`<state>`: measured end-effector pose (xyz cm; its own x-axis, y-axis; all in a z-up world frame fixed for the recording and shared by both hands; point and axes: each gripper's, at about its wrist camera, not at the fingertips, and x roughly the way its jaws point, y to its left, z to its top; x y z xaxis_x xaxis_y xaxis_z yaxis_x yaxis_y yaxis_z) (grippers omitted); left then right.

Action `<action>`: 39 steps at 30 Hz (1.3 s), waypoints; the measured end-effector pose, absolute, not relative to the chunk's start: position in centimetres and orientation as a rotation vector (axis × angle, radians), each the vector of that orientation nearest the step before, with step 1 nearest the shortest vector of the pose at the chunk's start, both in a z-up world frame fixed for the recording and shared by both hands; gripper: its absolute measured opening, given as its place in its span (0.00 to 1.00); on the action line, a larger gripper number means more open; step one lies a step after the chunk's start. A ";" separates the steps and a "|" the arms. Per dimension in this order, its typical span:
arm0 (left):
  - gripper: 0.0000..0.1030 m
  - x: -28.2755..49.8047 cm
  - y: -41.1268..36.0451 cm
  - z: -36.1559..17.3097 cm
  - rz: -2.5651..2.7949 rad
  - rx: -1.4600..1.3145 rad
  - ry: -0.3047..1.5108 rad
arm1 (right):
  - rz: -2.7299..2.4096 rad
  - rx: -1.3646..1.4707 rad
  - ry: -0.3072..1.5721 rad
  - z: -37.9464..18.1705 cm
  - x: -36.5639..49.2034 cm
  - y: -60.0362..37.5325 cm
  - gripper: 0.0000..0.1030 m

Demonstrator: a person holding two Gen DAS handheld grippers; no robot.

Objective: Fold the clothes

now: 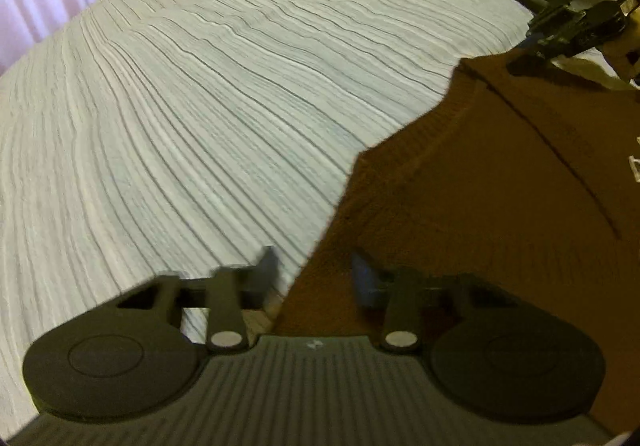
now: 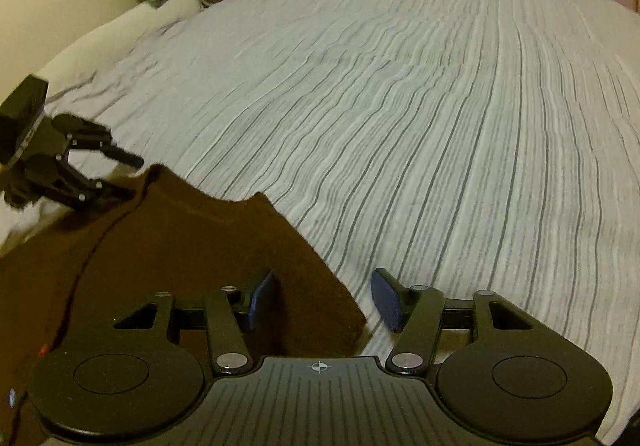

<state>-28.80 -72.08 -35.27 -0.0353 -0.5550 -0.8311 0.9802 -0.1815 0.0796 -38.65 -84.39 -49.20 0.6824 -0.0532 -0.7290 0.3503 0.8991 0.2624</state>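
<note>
**Kid:** On the striped bed (image 2: 440,106), where is the brown top (image 2: 208,242) lying?

**Helper:** It is lying between both grippers. The right gripper (image 2: 324,296) is hanging wide over one corner. The left gripper (image 1: 314,270) is hanging wide over the other edge, holding nothing.

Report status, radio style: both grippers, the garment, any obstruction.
Left gripper open, straddling brown garment edge. Right gripper open over the opposite corner. Garment flat on striped bedspread, not gripped. Nothing in the way.
</note>
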 end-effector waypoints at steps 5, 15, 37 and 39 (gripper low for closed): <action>0.03 -31.3 -69.3 -31.8 -1.525 0.891 0.498 | -0.245 0.318 0.733 -46.3 -39.2 -81.9 0.07; 0.02 -41.3 -47.8 -21.4 -1.568 0.818 0.097 | -0.249 -0.159 0.539 -33.0 -51.0 -63.2 0.07; 0.01 -59.4 -26.8 -34.4 -1.545 1.158 -0.168 | -0.328 -0.488 0.748 -50.7 -64.7 -37.1 0.02; 0.06 -59.5 -27.0 -34.8 -1.515 1.191 -0.247 | -0.347 -0.523 0.753 -51.1 -64.4 -36.6 0.02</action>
<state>-59.54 -26.99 -34.78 0.1488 -0.8325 -0.5336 0.6200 -0.3418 0.7062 -64.36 -36.65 -51.11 0.6831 -0.4753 -0.5544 0.1123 0.8185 -0.5634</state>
